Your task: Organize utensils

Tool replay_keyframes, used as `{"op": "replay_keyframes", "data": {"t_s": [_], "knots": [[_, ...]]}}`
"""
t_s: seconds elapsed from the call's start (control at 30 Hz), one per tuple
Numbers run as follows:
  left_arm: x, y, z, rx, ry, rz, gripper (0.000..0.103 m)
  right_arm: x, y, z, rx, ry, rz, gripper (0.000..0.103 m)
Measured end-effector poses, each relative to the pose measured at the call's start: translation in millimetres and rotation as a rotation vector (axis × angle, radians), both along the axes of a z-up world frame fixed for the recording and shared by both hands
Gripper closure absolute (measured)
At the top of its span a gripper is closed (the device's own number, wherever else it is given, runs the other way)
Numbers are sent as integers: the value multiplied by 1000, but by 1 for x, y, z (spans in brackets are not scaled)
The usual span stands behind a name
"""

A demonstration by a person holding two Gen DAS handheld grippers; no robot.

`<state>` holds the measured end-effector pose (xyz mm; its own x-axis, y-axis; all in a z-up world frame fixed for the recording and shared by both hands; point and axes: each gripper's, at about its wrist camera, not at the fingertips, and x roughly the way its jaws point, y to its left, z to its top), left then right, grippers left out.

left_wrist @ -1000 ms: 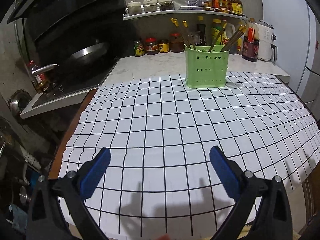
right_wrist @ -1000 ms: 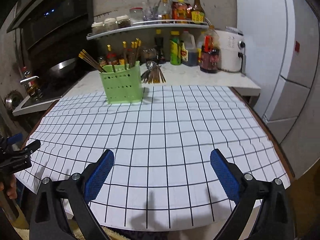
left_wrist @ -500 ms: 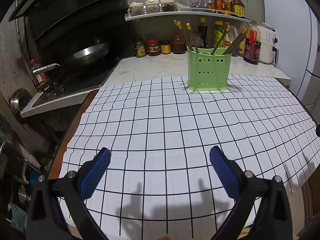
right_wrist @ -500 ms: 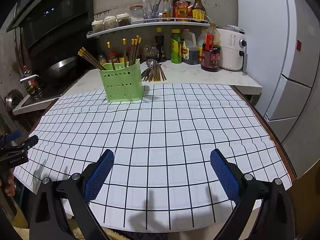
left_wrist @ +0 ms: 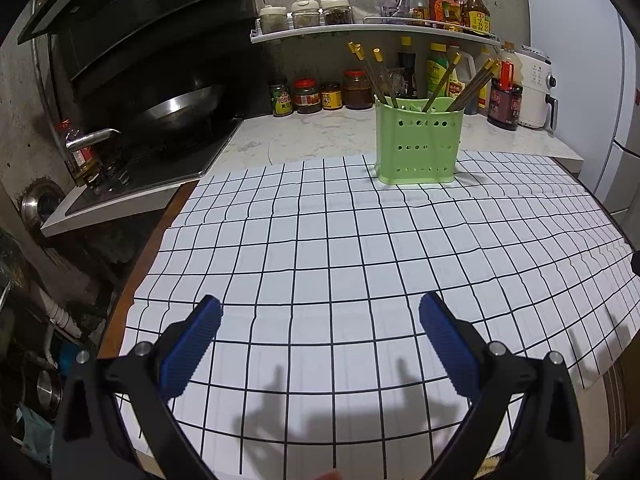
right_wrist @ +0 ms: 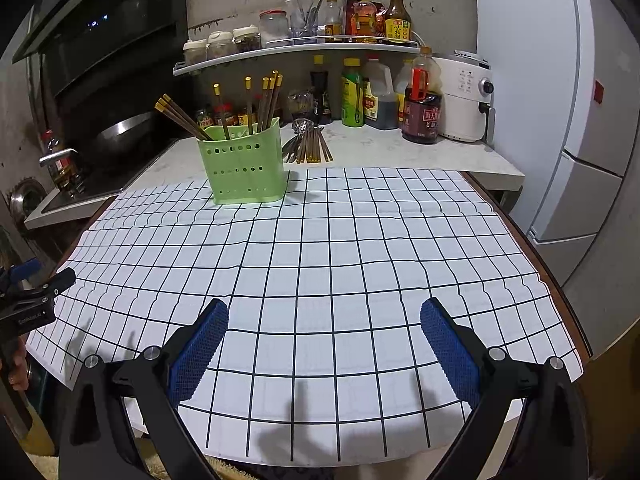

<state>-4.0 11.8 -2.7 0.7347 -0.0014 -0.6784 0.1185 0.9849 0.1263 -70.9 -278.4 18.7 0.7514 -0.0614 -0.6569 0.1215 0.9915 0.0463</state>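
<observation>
Both claws, left claw (left_wrist: 320, 312) and right claw (right_wrist: 324, 316), gape empty over the grid-covered table (right_wrist: 340, 248); perforated green plastic holder (right_wrist: 244, 168) of gold-tipped chopsticks (right_wrist: 262, 100) at eleven o'clock.

I see a dim kitchen with a bare grey concrete wall (right_wrist: 248, 8) at the back. A curved white shelf (left_wrist: 360, 32) on it carries jars and bottles. The table (right_wrist: 532, 240) has a brown edge under a white grid-lined sheet (left_wrist: 340, 248) and abuts a pale marble counter (left_wrist: 304, 140). At left, a wok (left_wrist: 180, 108) sits under a black range hood (left_wrist: 132, 28). At right stands a white refrigerator (right_wrist: 580, 120).
</observation>
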Motion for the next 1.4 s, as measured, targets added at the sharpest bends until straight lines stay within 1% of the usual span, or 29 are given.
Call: {"op": "replay_keyframes", "data": {"t_s": [0.73, 1.0, 1.4], "knots": [[1, 0, 1, 1, 3, -2, 6, 1, -1, -3, 1, 6, 0, 7], [3, -2, -3, -7, 21, -4, 6, 1, -2, -7, 2, 10, -7, 7], [2, -4, -4, -2, 20, -7, 6, 2, -4, -10, 4, 18, -13, 7]]}}
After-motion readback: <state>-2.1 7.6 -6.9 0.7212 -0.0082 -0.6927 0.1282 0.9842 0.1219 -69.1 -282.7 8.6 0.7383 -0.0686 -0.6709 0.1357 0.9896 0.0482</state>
